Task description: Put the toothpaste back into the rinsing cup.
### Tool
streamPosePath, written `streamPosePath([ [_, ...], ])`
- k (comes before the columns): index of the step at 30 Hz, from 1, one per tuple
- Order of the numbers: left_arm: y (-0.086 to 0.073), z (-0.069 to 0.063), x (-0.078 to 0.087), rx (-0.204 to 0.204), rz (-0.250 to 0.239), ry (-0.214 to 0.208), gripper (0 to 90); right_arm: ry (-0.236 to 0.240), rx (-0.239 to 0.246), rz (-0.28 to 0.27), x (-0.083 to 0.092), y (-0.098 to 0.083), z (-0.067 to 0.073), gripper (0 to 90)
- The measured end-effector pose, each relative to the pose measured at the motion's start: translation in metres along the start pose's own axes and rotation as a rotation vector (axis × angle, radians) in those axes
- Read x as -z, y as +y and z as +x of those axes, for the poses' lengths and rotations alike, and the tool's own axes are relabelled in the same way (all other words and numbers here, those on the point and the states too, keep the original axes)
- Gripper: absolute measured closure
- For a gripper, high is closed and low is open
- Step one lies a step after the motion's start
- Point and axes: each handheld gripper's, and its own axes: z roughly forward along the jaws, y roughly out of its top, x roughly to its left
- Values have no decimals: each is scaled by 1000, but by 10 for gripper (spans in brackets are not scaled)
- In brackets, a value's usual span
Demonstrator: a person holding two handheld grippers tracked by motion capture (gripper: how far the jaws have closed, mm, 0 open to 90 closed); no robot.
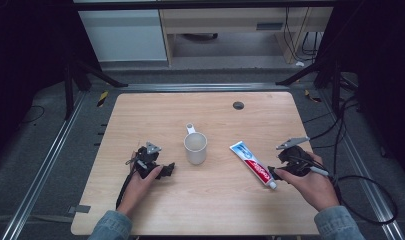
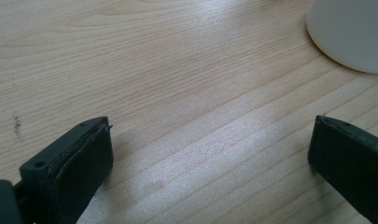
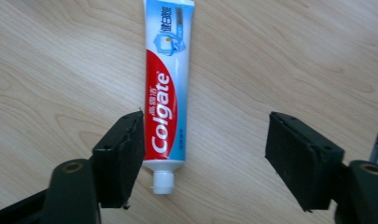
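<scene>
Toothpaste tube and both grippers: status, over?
Left gripper open, idle beside cup. Right gripper open over toothpaste tube, cap end between jaws, not clamped. Tube flat on table, nothing blocking.

A light wooden table (image 1: pixel 200 210) with a dark grommet hole (image 1: pixel 238 105) near its far edge is set on grey flooring (image 1: pixel 35 150). Pale cabinets (image 1: pixel 122 32) are seen beyond; black cables (image 1: pixel 362 185) are trailed at the right.

The brand name "Colgate" runs in white letters along the red band of the toothpaste tube (image 3: pixel 167 88); its smaller Chinese print is unreadable.
</scene>
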Motion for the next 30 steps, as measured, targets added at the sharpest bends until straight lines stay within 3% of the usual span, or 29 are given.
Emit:
streamPosePath([
  [6,0,0,0,0,0,0,0,23,23,28,-4,12,2,383],
  [12,0,0,0,0,0,0,0,37,20,52,-8,22,3,392],
  [30,0,0,0,0,0,0,0,91,34,143,-42,45,11,403],
])
